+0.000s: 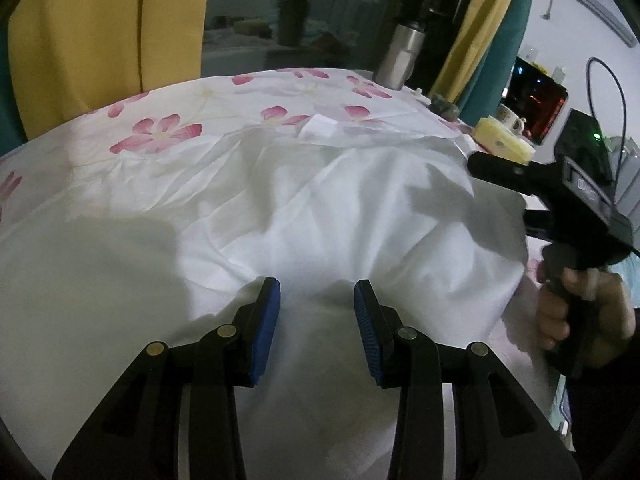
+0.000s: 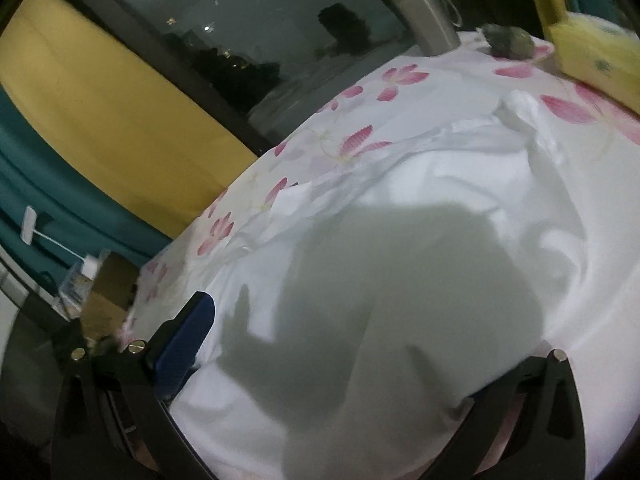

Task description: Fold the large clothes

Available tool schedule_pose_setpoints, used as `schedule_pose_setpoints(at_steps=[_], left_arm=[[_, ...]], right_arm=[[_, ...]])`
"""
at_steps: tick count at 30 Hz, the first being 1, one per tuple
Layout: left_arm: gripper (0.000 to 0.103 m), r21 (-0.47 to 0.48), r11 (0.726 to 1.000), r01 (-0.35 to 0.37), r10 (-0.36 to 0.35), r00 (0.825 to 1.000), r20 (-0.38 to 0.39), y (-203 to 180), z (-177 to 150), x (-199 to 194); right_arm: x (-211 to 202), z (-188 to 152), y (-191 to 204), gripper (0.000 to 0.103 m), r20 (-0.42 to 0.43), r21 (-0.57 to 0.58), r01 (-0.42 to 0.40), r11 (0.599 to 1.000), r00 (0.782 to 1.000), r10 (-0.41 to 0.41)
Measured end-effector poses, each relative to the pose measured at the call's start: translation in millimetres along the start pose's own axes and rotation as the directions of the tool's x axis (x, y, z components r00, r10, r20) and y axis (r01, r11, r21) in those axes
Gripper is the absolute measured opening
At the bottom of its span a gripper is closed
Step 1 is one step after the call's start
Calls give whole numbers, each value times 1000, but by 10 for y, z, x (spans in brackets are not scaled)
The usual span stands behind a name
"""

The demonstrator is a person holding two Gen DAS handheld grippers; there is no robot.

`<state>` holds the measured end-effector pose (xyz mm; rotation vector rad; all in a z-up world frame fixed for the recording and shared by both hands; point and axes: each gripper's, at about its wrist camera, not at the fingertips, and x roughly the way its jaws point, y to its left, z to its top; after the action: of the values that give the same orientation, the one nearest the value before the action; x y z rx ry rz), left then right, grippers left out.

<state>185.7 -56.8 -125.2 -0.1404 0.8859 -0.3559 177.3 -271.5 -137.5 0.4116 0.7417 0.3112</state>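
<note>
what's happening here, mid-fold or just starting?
A person is working a white garment spread over a floral sheet with two handheld grippers. The left gripper hovers over the garment's near part, fingers open with nothing between them. The right gripper is spread wide over the cloth; a grip can't be confirmed. The garment lies rumpled, with no clean fold visible.

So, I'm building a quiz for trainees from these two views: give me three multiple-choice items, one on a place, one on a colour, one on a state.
1. Where does the steel travel mug stand?
A. at the far edge of the flowered sheet
B. on the floor
C. on the white garment

2. What colour are the left gripper pads?
A. red
B. blue
C. green

3. How do the left gripper's jaws stand?
A. clamped on the mug
B. shut tight together
C. apart, over the garment

Answers: A, it stands beyond the garment by the window; B, both pads show blue; C, white cloth shows in the gap.
</note>
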Motion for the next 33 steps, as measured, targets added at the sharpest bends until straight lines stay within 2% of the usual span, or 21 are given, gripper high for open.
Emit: schedule_pose_setpoints(at_steps=[1, 2, 3, 6, 7, 9, 15, 20, 24, 28, 33], left_arm=[[40, -3, 1000, 5, -5, 1000, 2, 4, -3, -1], [40, -5, 1000, 10, -10, 1000, 5, 12, -5, -2], [40, -6, 1000, 10, -10, 1000, 7, 0, -11, -4], [40, -9, 1000, 20, -20, 1000, 9, 0, -5, 3], [40, -8, 1000, 24, -24, 1000, 8, 5, -1, 5], [40, -1, 1000, 25, -25, 1000, 5, 0, 6, 11], [40, 12, 999, 43, -43, 999, -12, 25, 40, 7], [40, -14, 998, 61, -62, 998, -32, 124, 80, -38], [40, -48, 995, 83, -82, 996, 18, 270, 97, -274], [40, -70, 995, 75, -69, 994, 85, 468, 94, -569], [40, -112, 992, 63, -50, 991, 122, 741, 44, -785]], right_arm=[[50, 9, 27, 101, -1, -8, 3, 1000, 1000, -3], [75, 23, 40, 86, -5, -14, 6, 1000, 1000, -6], [105, 34, 43, 61, -12, -17, 16, 1000, 1000, -16], [178, 49, -11, 40, -34, 10, -12, 1000, 999, 13], [170, 58, 13, 30, -34, -6, -19, 1000, 999, 19], [121, 82, 128, 21, -24, -58, -17, 998, 1000, 16], [-51, 148, 600, 18, 28, -204, 42, 978, 999, -37], [-161, 186, 1012, 17, 65, -316, 87, 945, 995, -70], [-183, 163, 1293, 17, 83, -388, 118, 914, 992, -92], [-156, 141, 1460, 17, 96, -424, 141, 895, 989, -110], [-120, 70, 1696, 17, 103, -474, 163, 866, 986, -129]])
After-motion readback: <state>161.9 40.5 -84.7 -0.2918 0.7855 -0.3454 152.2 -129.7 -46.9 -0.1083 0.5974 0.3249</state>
